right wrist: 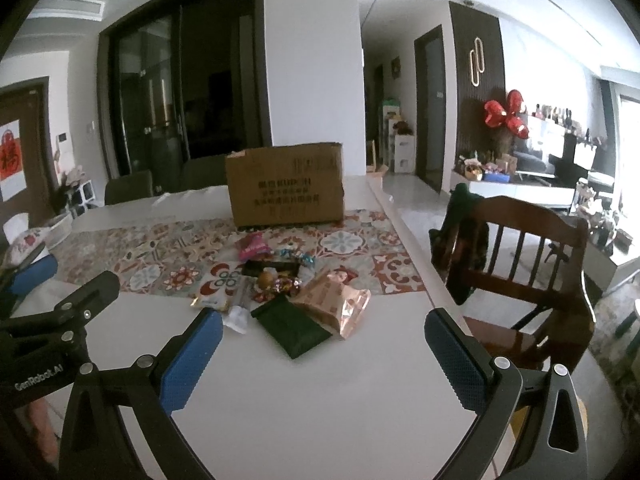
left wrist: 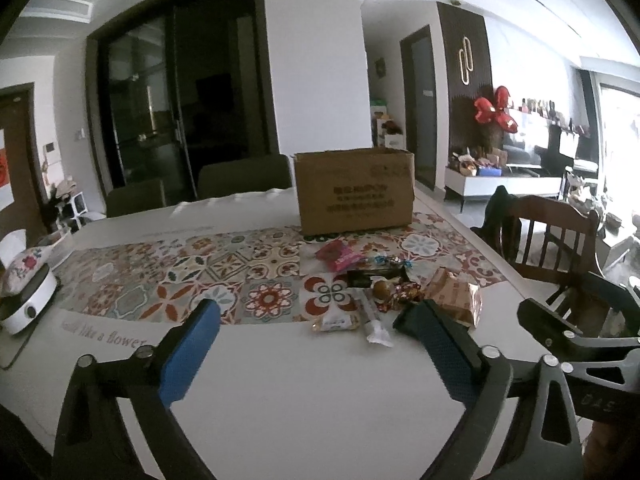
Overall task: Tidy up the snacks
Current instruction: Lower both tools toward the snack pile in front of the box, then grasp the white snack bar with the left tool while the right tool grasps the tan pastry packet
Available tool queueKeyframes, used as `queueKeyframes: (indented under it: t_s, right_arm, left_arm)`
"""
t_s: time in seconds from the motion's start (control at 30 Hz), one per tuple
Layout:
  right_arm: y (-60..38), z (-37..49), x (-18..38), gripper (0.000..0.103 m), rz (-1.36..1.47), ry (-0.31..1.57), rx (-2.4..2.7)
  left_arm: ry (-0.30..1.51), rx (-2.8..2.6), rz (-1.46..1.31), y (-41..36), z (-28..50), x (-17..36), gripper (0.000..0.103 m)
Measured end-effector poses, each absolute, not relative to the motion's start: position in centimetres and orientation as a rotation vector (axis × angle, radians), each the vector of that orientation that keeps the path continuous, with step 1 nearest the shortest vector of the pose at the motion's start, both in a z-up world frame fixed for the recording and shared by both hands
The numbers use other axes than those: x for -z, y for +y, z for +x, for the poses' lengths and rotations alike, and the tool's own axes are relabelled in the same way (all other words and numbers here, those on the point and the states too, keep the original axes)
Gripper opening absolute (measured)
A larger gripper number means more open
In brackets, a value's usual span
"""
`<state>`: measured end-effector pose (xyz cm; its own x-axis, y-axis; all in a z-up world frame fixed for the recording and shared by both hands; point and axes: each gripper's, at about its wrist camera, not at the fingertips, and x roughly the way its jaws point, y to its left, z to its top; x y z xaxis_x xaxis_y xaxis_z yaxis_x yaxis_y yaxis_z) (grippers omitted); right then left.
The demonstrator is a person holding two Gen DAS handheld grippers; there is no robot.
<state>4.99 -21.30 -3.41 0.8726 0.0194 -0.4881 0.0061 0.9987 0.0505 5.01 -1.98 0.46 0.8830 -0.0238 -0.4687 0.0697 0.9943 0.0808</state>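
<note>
A pile of snacks lies on the table in front of a brown cardboard box [left wrist: 354, 190] [right wrist: 286, 184]. It holds a pink packet [left wrist: 338, 255] [right wrist: 253, 246], a copper foil bag [left wrist: 456, 296] [right wrist: 336, 304], a dark green pouch [right wrist: 294, 330], a dark bar [left wrist: 370, 276], small wrapped candies [left wrist: 406, 294] and a clear packet [left wrist: 336, 323]. My left gripper [left wrist: 312, 320] is open and empty, just short of the pile. My right gripper [right wrist: 324, 332] is open and empty, its jaws either side of the green pouch from behind.
The white table [right wrist: 320, 400] has a patterned tile runner [left wrist: 180, 280]. A white appliance [left wrist: 24, 300] with a floral cloth sits at the left edge. A wooden chair [right wrist: 520, 272] stands right of the table. Dark chairs stand behind it.
</note>
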Motion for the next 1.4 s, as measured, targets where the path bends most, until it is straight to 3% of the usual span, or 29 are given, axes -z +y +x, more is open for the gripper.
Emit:
queueKeyframes:
  t_s: [0.73, 1.03, 1.4]
  right_arm:
    - [-22.6, 15.5, 7.5, 0.085, -0.057, 0.726, -0.091]
    - [-22.1, 18.5, 10.0, 0.077, -0.146, 0.798, -0.127]
    - [-21.3, 20.4, 11.7, 0.074, -0.246, 0.81, -0.16]
  left_arm:
    - [0.731, 0.134, 0.101, -5.9, 16.3, 4.2, 0.058]
    - [0.839, 0.126, 0.091, -6.3, 19.5, 7.3, 0.048]
    - [0.919, 0.14, 0.074, -6.6, 21.8, 9.9, 0.043]
